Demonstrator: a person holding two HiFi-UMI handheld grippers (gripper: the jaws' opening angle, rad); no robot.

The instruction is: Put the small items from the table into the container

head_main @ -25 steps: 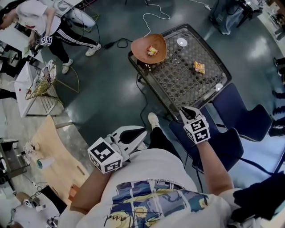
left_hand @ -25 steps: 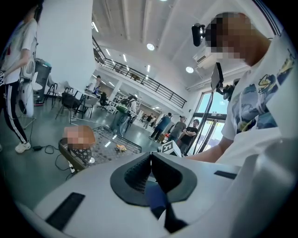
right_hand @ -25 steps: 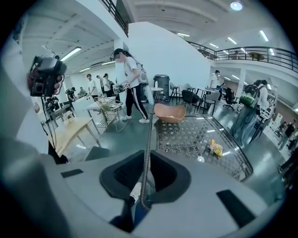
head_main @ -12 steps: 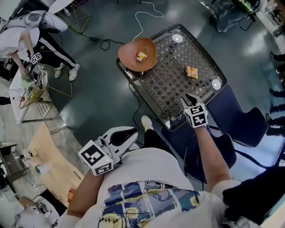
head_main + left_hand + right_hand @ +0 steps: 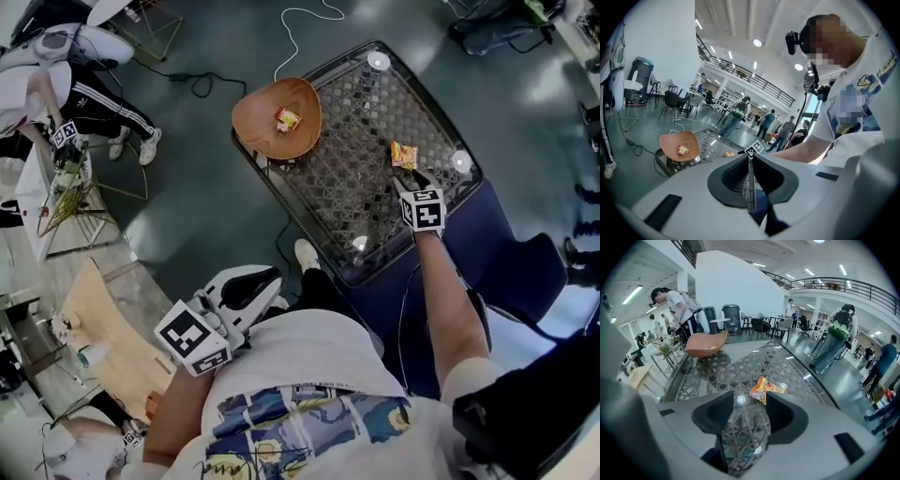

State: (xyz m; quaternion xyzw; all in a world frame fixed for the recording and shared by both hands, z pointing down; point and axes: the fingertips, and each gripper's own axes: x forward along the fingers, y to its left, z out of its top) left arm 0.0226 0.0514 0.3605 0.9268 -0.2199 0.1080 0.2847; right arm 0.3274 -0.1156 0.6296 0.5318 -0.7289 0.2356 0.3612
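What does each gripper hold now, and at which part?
Nothing is held. The left gripper is shut and empty. The right gripper has its jaws opening above the table; the snack packet lies just ahead of them, not gripped.

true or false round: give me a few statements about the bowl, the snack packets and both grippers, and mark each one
1. The orange bowl already holds a snack packet. True.
2. The left gripper is reaching over the table. False: it is off the table, beside the person's torso, with its jaws together and empty.
3. A second snack packet lies on the table just ahead of the right gripper. True.
4. The right gripper is clamped on that packet. False: its jaws are apart and opening, with the packet at their tips and nothing pressed between the pads.
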